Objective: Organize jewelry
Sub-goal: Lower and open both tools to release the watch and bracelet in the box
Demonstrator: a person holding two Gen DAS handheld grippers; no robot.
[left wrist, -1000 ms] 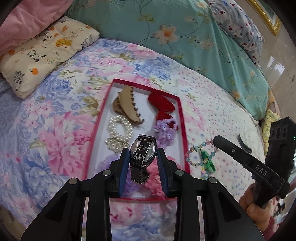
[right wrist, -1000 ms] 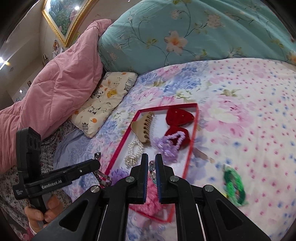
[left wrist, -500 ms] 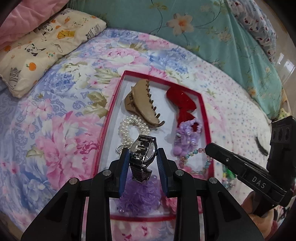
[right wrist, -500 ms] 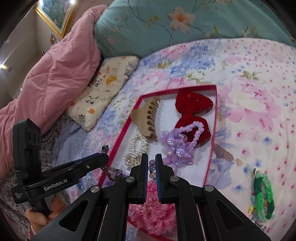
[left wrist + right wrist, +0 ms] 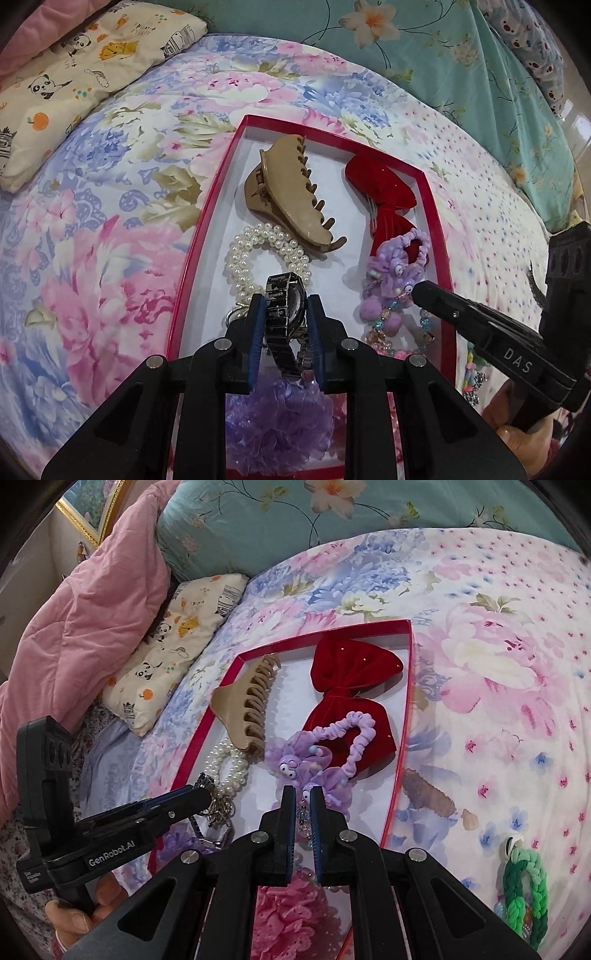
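A red-rimmed white tray (image 5: 207, 229) lies on the floral bed. My left gripper (image 5: 284, 306) hangs low over the tray's near half. Its jaws are closing, and the blue pads press on a steel watch (image 5: 280, 295) whose band dangles below. My right gripper (image 5: 303, 794) is shut on a string of coloured beads, the bracelet (image 5: 303, 812), just above the tray floor beside a purple toy scrunchie (image 5: 317, 771). In the left wrist view the right gripper (image 5: 417, 291) comes in from the right with the bracelet (image 5: 388, 325) hanging under its tip.
In the tray lie a beige claw clip (image 5: 291, 206), a red bow (image 5: 384, 195), a pearl bracelet (image 5: 251, 254), a purple ruffle scrunchie (image 5: 280, 417) and a pink one (image 5: 291, 915). A green braided band (image 5: 524, 890) lies on the bed to the right. Pillows and a pink quilt (image 5: 92, 620) lie behind.
Both grippers have sunk toward the tray. The left jaws have narrowed on the watch. The right gripper has carried the bead bracelet from the bed side to over the tray.
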